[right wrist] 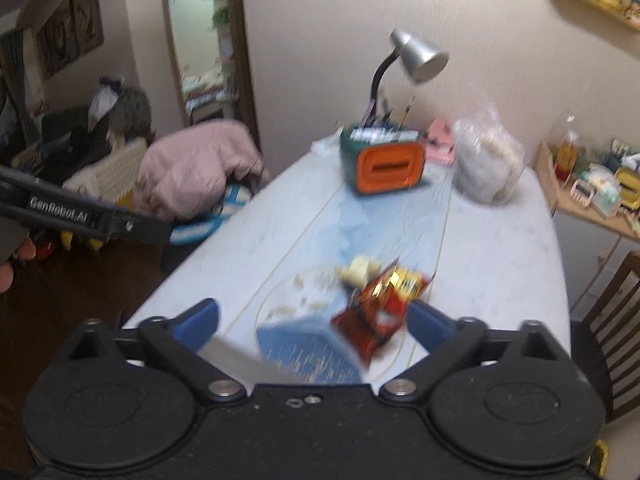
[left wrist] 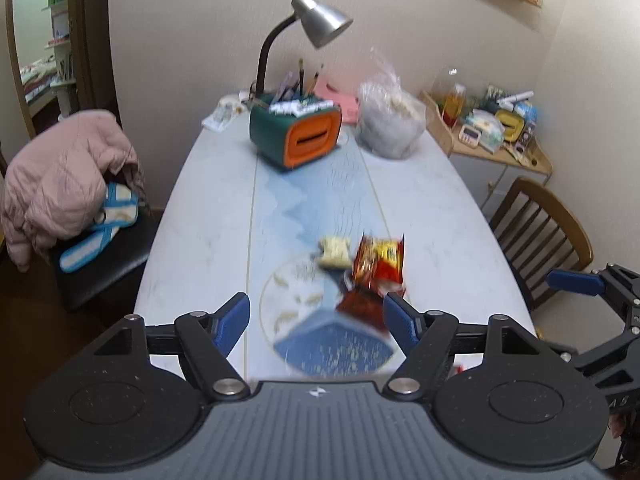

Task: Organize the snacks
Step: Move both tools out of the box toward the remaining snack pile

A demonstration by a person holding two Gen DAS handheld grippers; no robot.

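Red snack packets [left wrist: 378,266] [right wrist: 384,300] lie in a loose pile on the pale blue table [left wrist: 208,216] [right wrist: 280,216], with a small pale yellow snack [left wrist: 334,254] [right wrist: 358,271] just behind them. My left gripper [left wrist: 316,320] hangs above the table's near end, open, nothing between its blue pads. My right gripper [right wrist: 312,324] is also open and empty; the red packets show past its right finger. The right gripper also shows at the right edge of the left wrist view [left wrist: 600,292]. Both views are blurred.
A green and orange pen holder [left wrist: 296,132] [right wrist: 380,160] with a silver desk lamp [left wrist: 320,20] [right wrist: 420,54] stands at the table's far end beside a clear plastic bag [left wrist: 390,120] [right wrist: 488,164]. Chairs flank the table: one with a pink jacket [left wrist: 60,176], one wooden [left wrist: 540,232].
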